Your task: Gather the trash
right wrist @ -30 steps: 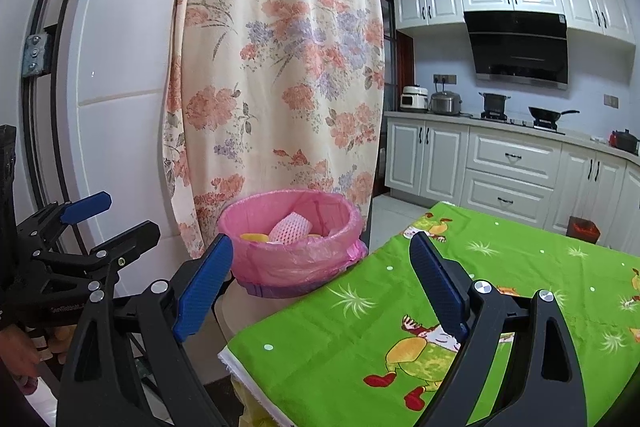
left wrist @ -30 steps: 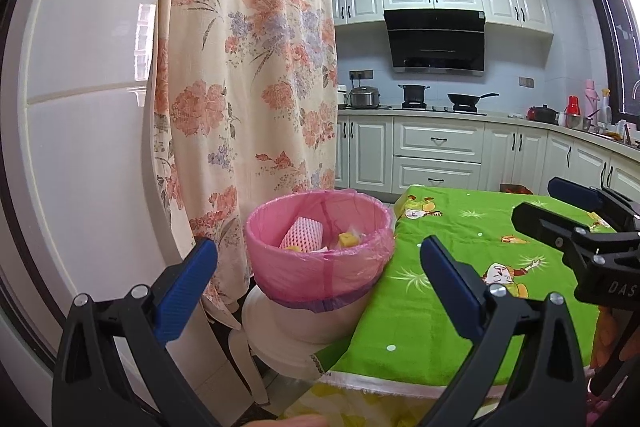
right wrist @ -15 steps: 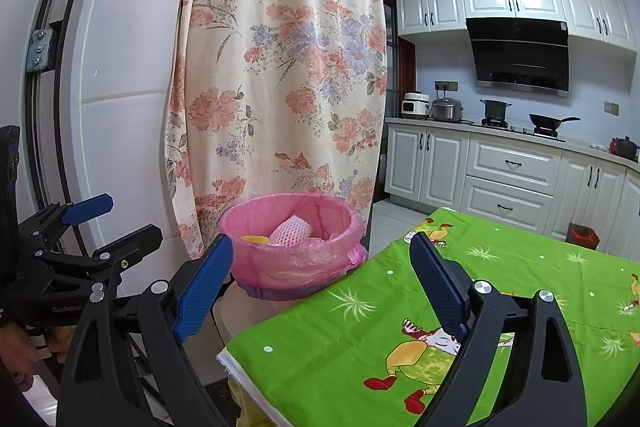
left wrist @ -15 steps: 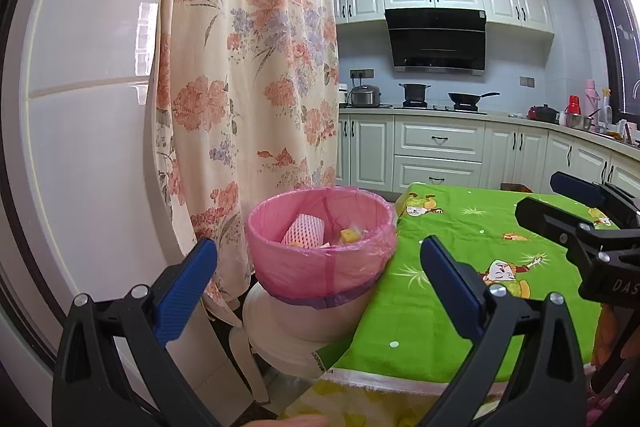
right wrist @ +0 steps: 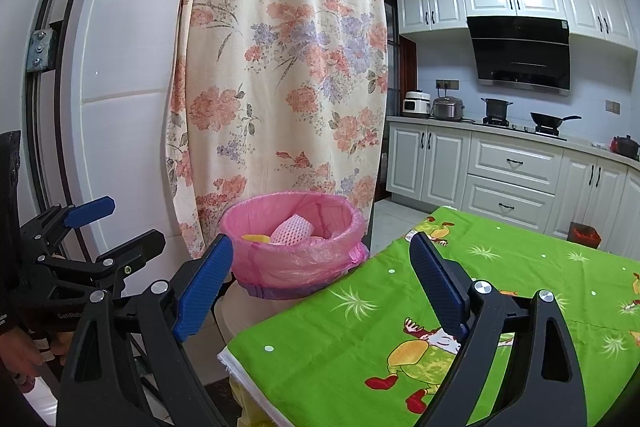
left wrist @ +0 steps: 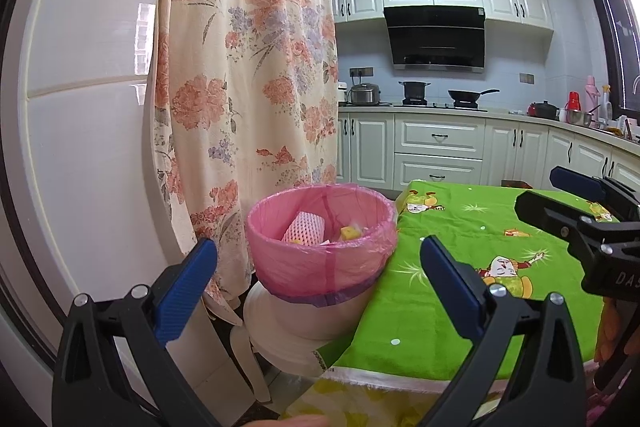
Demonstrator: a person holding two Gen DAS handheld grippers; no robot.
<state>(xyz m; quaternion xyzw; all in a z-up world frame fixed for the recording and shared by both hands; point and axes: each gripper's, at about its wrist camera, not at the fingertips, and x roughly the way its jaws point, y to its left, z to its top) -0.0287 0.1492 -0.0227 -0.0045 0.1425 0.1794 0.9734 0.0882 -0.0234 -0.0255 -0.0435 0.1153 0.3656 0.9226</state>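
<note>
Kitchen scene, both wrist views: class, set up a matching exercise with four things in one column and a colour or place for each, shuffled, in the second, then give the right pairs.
Things
1. bin liner
2. tablecloth
3. foam fruit net
4. wok

Colour or place
A. on the stove under the black hood
B. bright green with cartoon prints
C. pink, folded over the bin's rim
D. lying inside the bin

Pairs: 1-C, 2-B, 3-D, 4-A
</note>
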